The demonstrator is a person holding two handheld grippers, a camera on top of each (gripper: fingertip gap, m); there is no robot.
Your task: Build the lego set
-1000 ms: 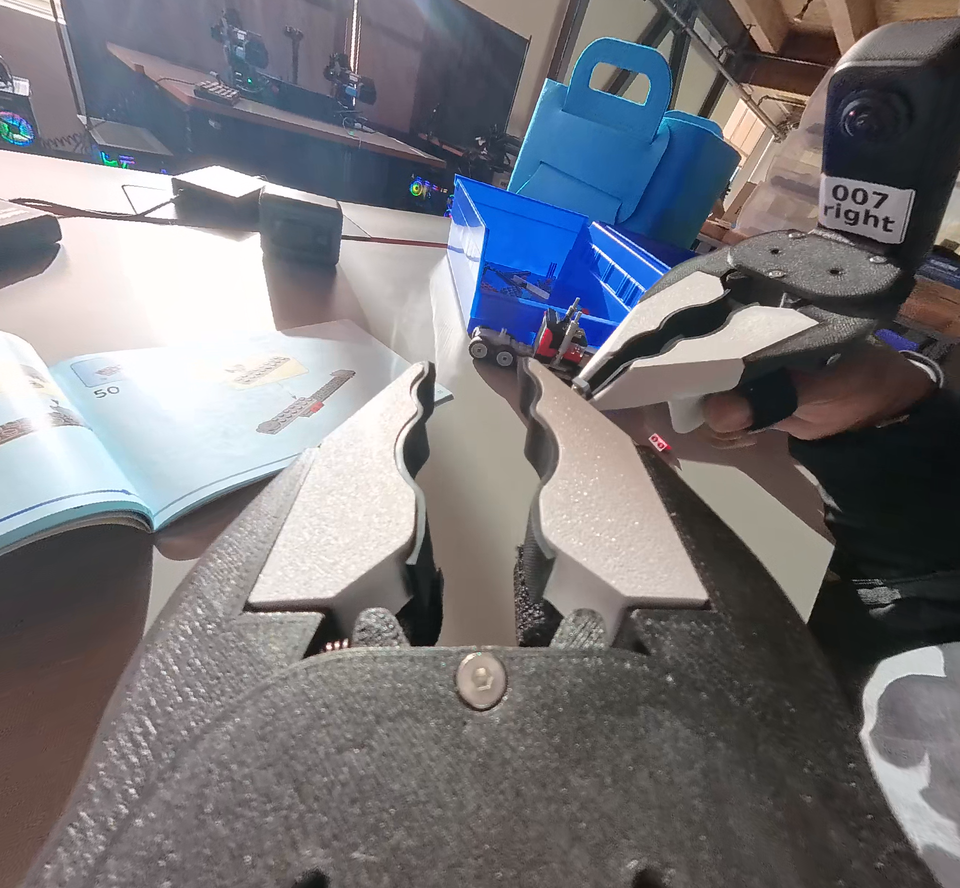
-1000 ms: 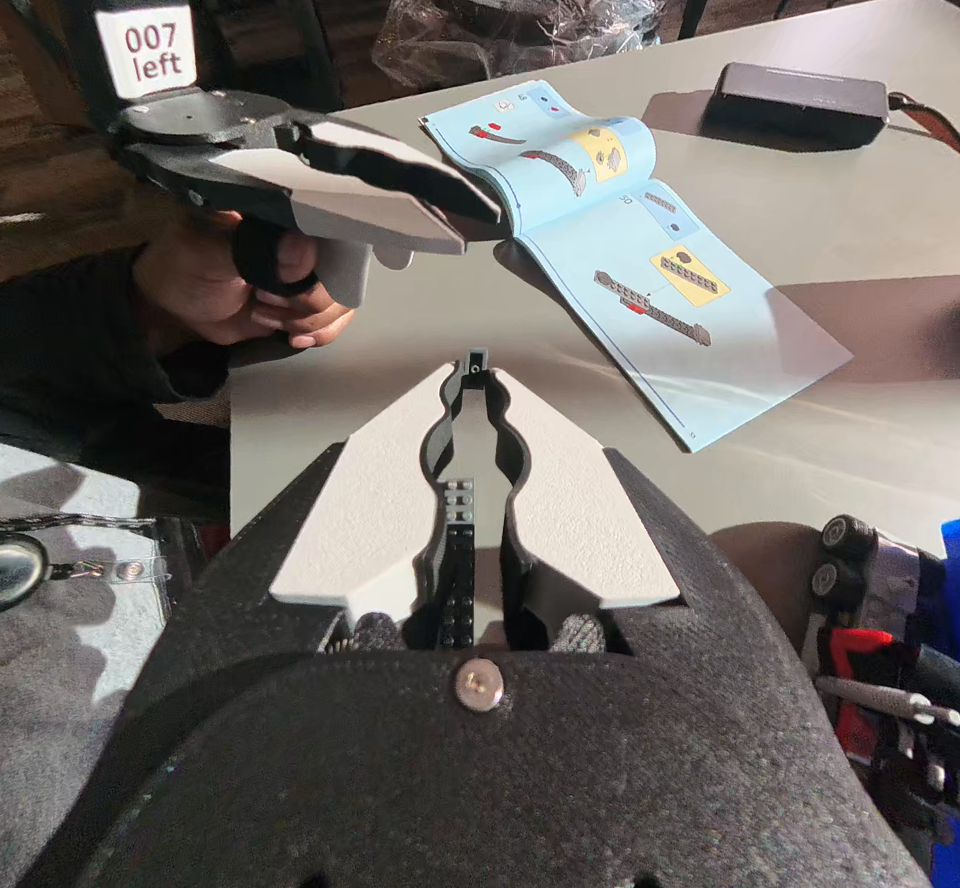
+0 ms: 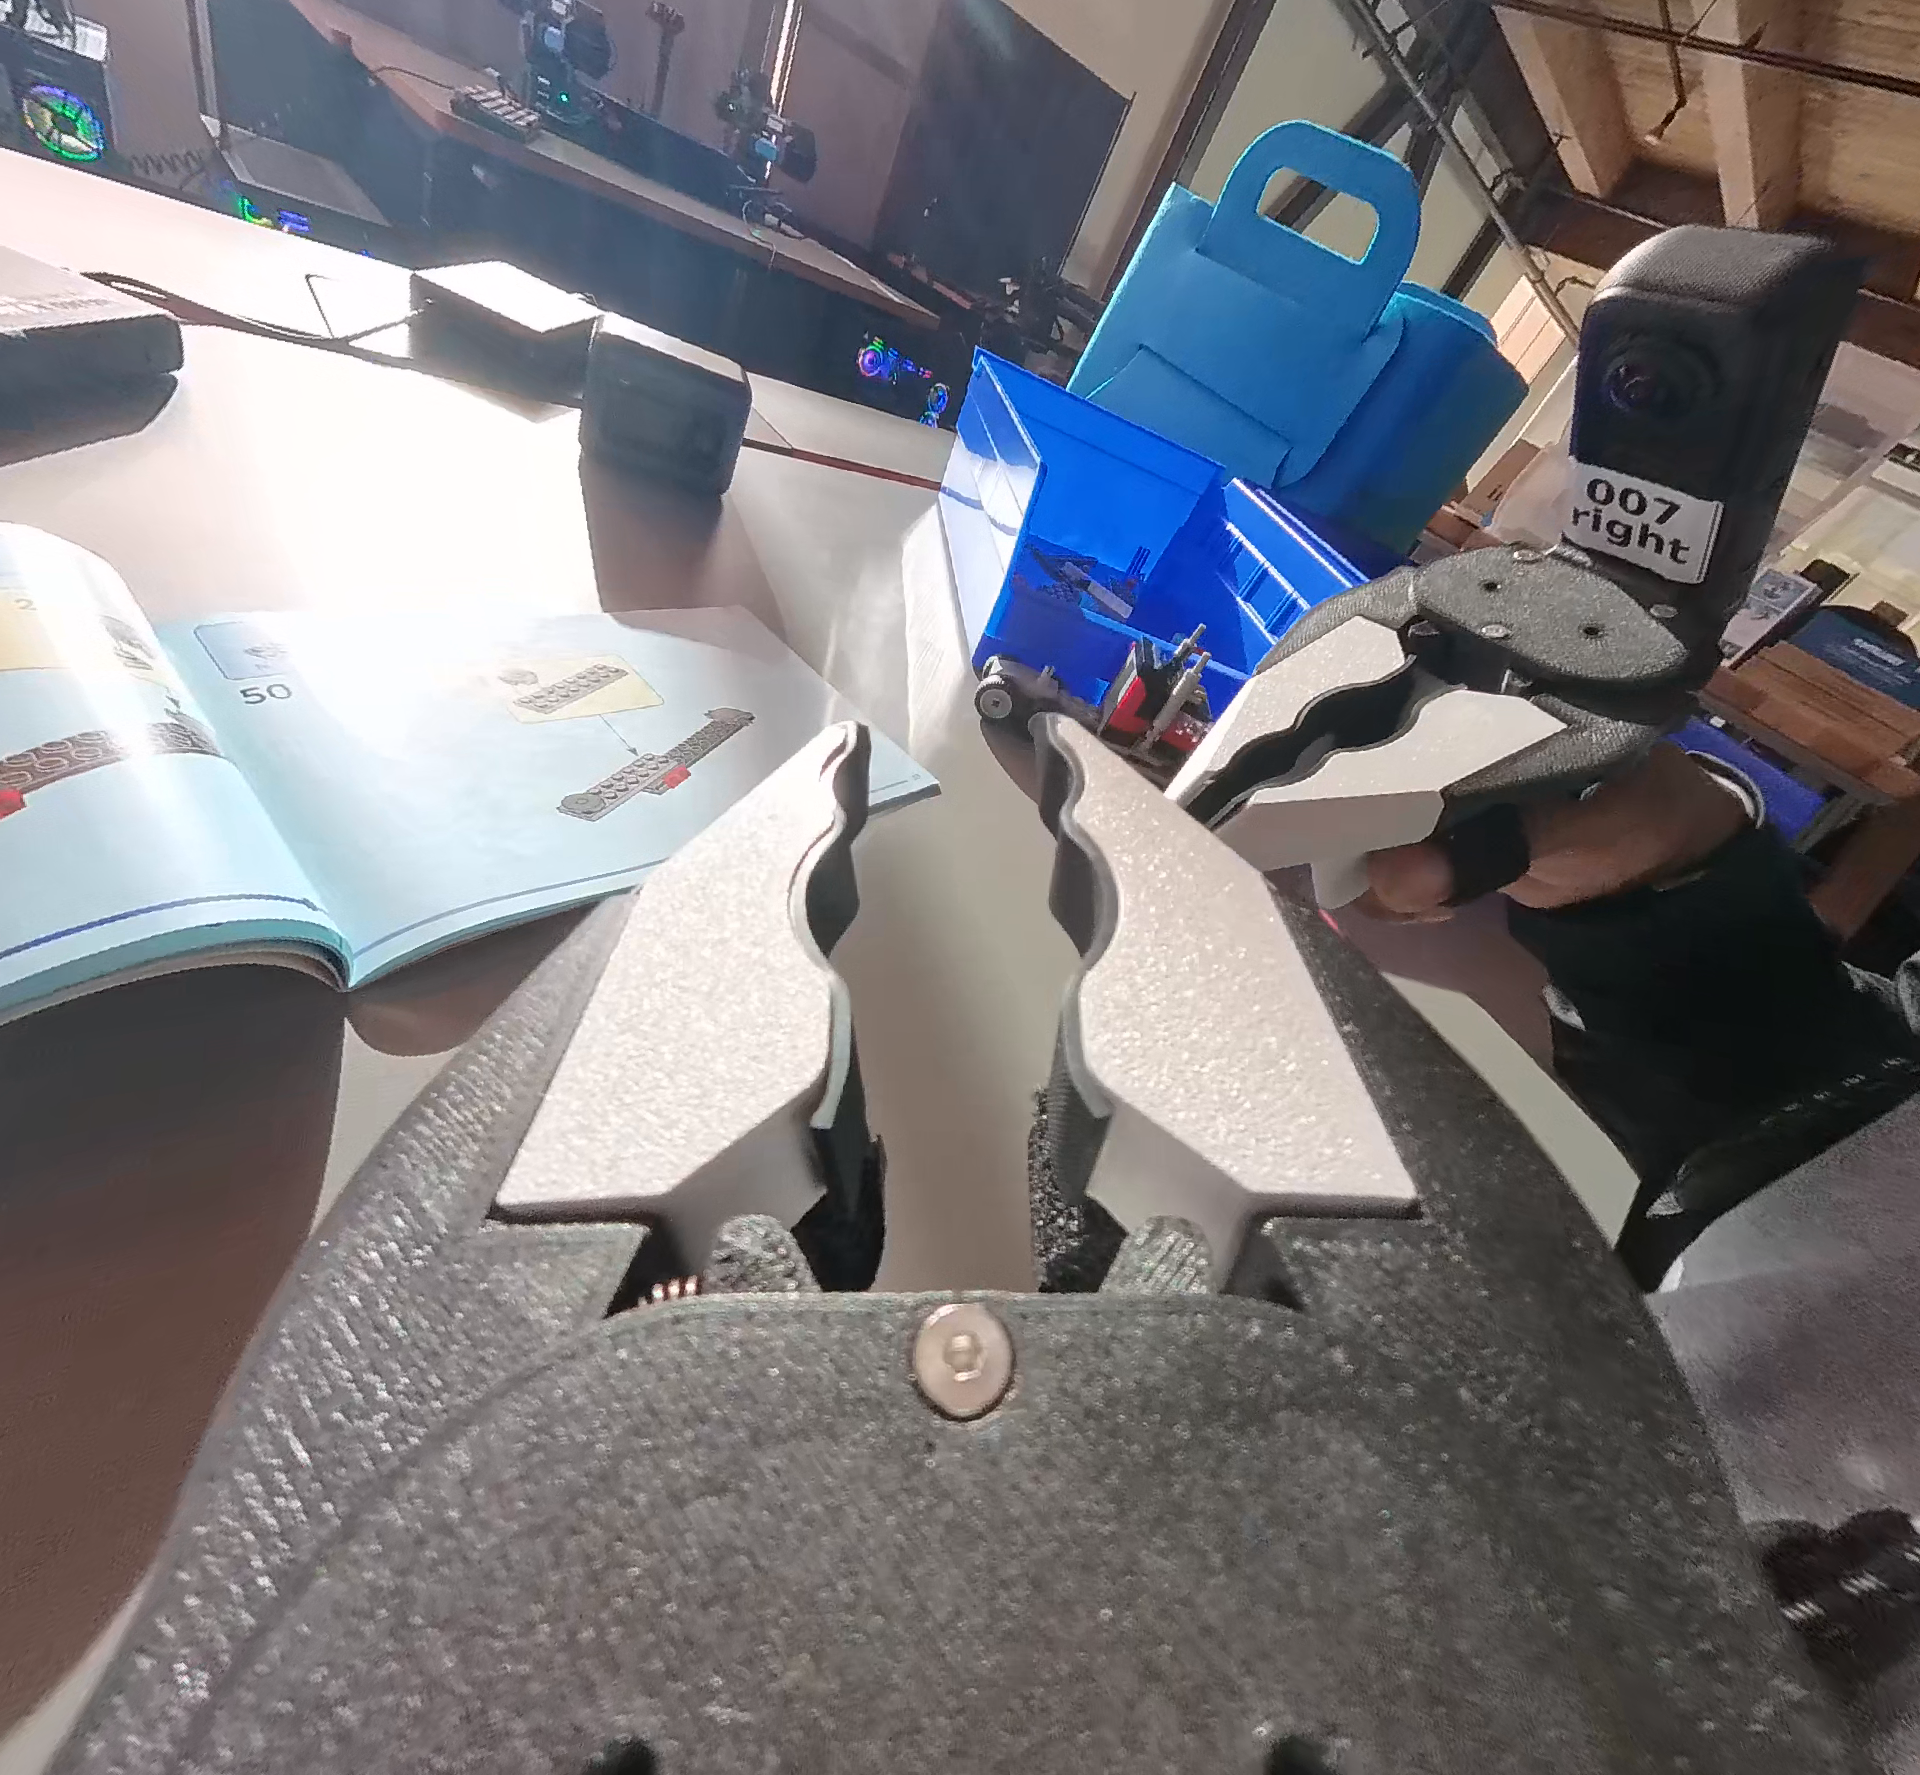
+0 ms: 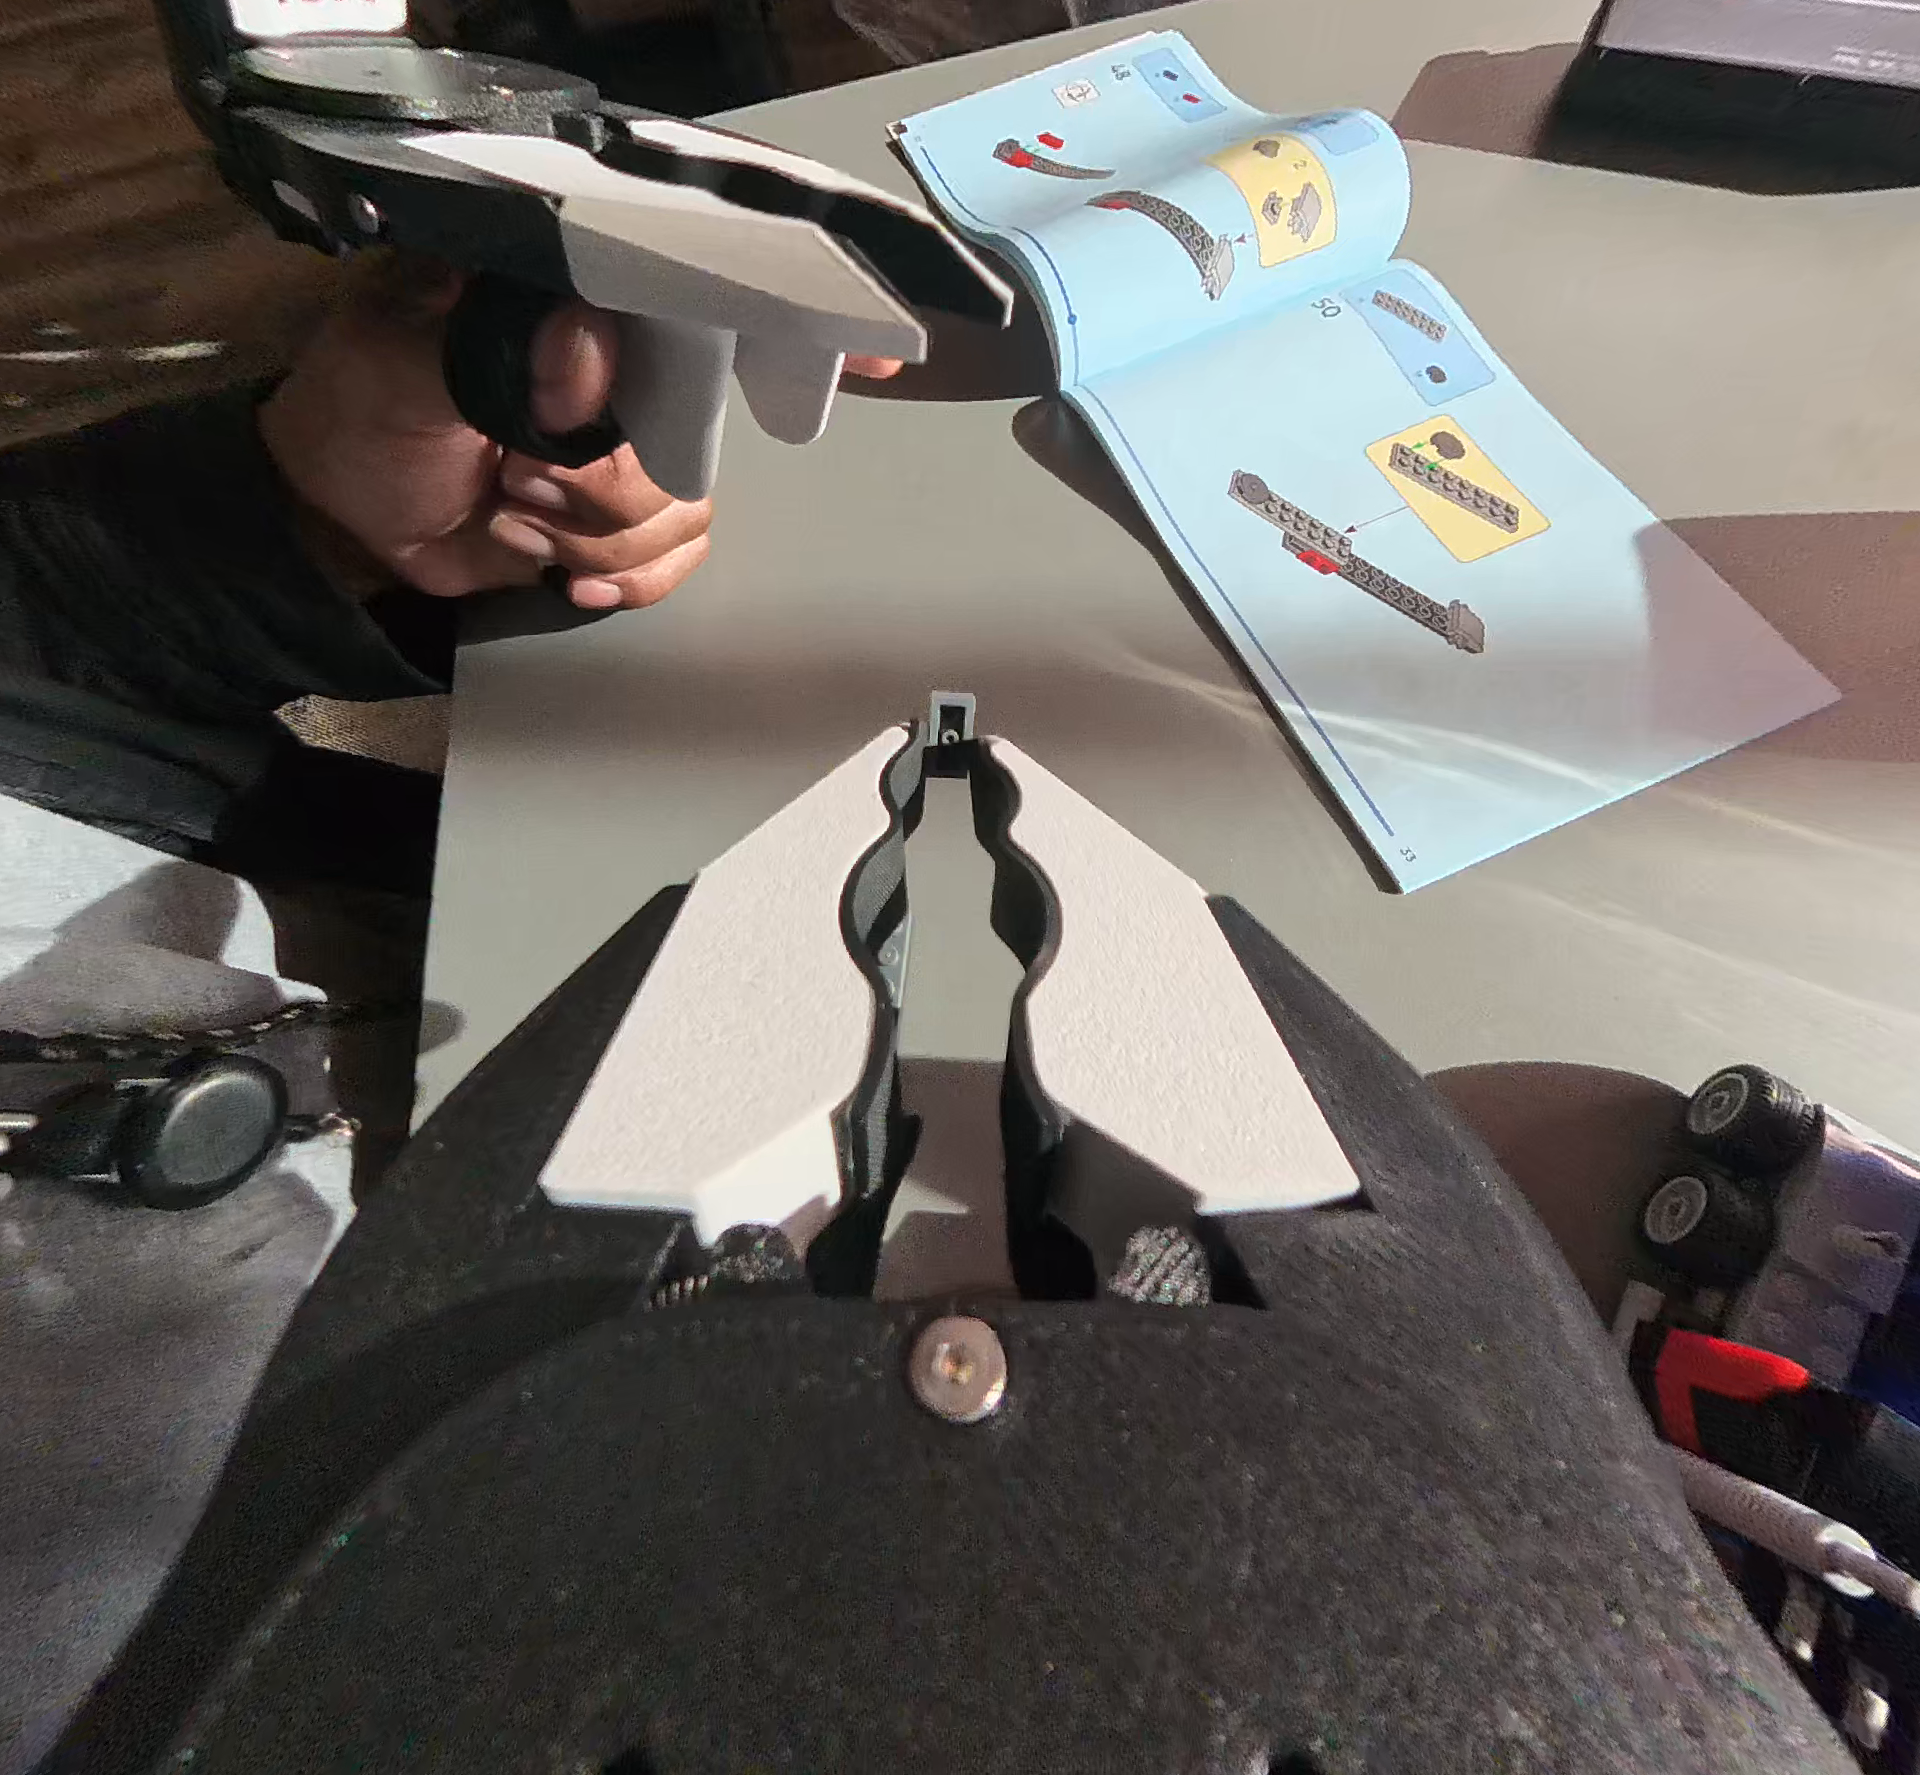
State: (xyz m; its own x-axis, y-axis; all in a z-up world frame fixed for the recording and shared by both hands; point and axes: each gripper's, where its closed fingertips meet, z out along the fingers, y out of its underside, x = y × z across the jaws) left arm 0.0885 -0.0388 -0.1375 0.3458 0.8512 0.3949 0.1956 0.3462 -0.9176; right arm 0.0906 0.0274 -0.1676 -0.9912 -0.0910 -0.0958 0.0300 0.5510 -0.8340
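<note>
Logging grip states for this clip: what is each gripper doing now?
Left gripper: open, empty.
Right gripper: shut on long dark grey lego piece.

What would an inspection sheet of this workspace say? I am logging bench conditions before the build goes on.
Surface: grey table, glare and shadow patches.
Job's things: open instruction booklet; part-built wheeled model; blue parts bin.
Clutter: dark boxes; blue felt bag.
Tongs: left tongs open, empty; right tongs shut on long grey lego piece.
Cables: red-brown cable behind the box.
Surroundings: far desk with cameras, dark screens.
</note>
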